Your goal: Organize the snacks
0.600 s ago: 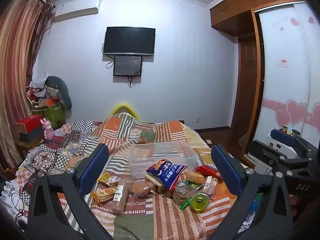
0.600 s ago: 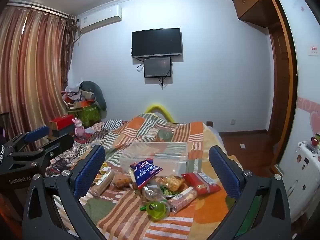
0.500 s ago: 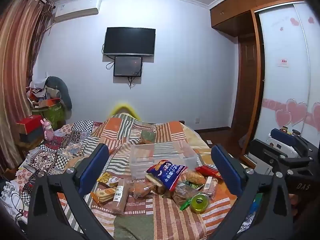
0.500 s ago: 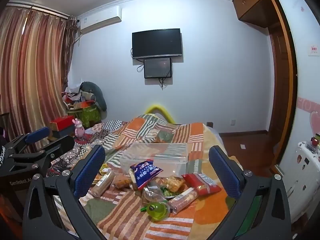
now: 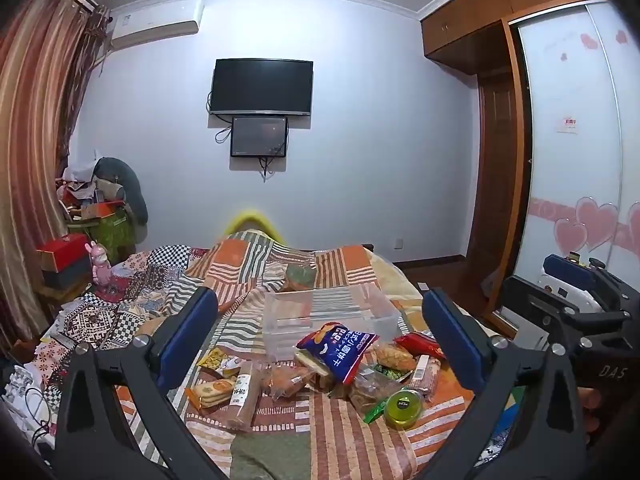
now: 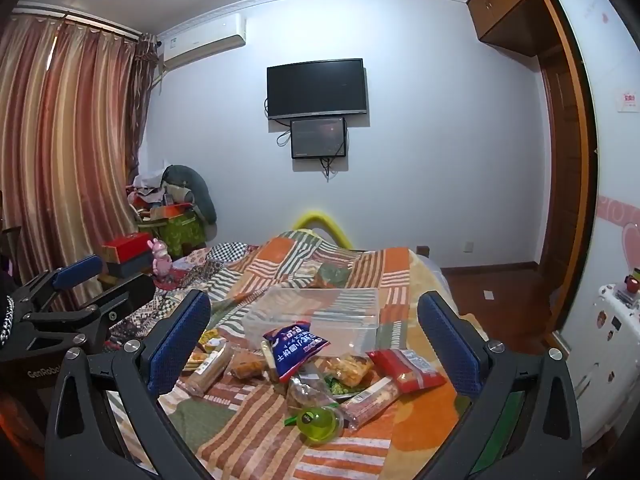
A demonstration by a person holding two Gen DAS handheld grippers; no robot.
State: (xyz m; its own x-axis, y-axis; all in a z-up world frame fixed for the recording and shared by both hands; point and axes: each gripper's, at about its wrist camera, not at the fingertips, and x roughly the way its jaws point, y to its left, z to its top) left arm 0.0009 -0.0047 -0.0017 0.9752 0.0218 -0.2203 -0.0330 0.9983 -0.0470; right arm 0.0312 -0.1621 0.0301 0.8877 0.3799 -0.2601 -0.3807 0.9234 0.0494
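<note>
snacks [image 5: 340, 364] heaped on bed [image 5: 280, 452] ahead, between the spread, empty fingers of left gripper [image 5: 320, 336] and right gripper [image 6: 314, 334]; clear bin [image 5: 328, 314] just beyond.

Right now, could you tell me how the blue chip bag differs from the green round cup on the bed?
The blue chip bag is a flat foil pouch propped against the clear plastic bin; the green round cup is a small translucent tub lying nearest the cameras. The bag is far larger. Both sit in the snack pile on the striped quilt, untouched.
</note>
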